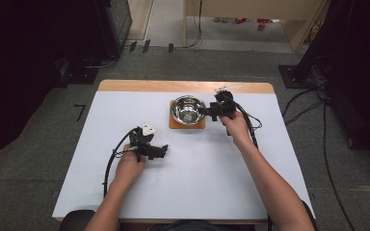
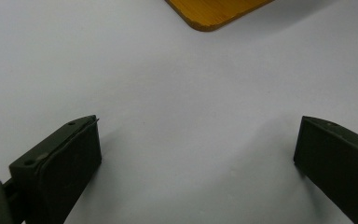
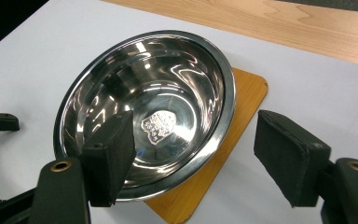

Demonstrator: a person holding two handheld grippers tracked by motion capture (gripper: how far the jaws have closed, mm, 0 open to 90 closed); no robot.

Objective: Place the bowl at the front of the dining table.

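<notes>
Forearms of yours come in over the near edge of the desk (image 1: pixel 96 192), a white-covered top with a strip of bare wood along its far edge. Your left hand (image 1: pixel 129 168) rests left of the middle of the desk, holding the left gripper (image 1: pixel 165 150) low over the white surface; in the left gripper view its jaws stand wide apart with only bare desk between them, and a corner of the wooden mat (image 2: pixel 214 11) shows at the top. Farther off, your right hand (image 1: pixel 236 126) holds the right gripper (image 3: pixel 193 158) just beside the bowl, pointing at it from the right. Its jaws are spread too, gripping nothing: the left jaw hangs over the inside of the steel bowl (image 3: pixel 144 112), the right jaw outside the rim, over the mat and the desk. The bowl sits upright on the wooden mat, toward the far edge of the desk and a little right of its middle.
</notes>
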